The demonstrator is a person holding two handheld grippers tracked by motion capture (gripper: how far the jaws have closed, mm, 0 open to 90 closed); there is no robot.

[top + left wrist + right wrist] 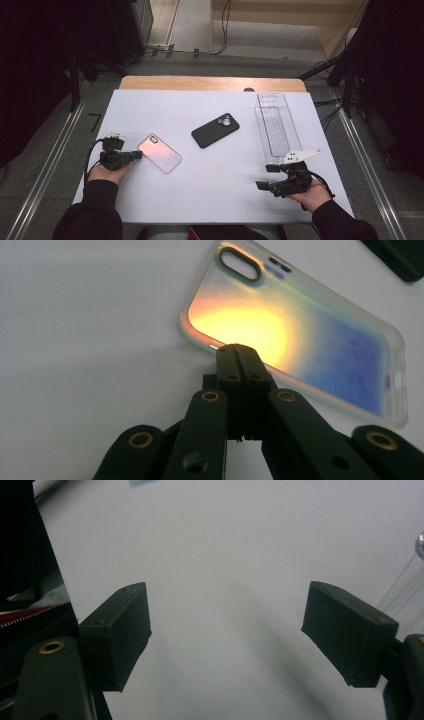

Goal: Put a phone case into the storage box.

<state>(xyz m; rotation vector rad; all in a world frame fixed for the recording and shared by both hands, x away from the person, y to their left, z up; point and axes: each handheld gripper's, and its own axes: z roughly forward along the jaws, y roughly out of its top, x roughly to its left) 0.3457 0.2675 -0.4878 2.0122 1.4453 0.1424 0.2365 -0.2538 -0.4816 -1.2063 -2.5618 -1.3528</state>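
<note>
An iridescent phone case (pixel 159 153) lies flat on the white table (pixel 210 185), left of the middle, camera cutout toward the far left. My left gripper (pixel 136 155) is shut, its tips at the case's near left edge. In the left gripper view the case (pixel 310 340) glows yellow to blue, and the gripper (pixel 239 352) has its jaws pressed together with nothing seen between them. Whether the tips touch the rim I cannot tell. A black phone (pixel 215 130) lies face down at the centre. My right gripper (pixel 265 176) stands open at the front right; the right gripper view has this gripper (pixel 225 625) over bare table.
A long clear plastic tray (pixel 276 125) lies at the back right, just beyond the right gripper; its edge (pixel 407 587) is at the right of the right gripper view. A corner of the black phone (pixel 400 257) is beyond the case. Dark equipment flanks the table.
</note>
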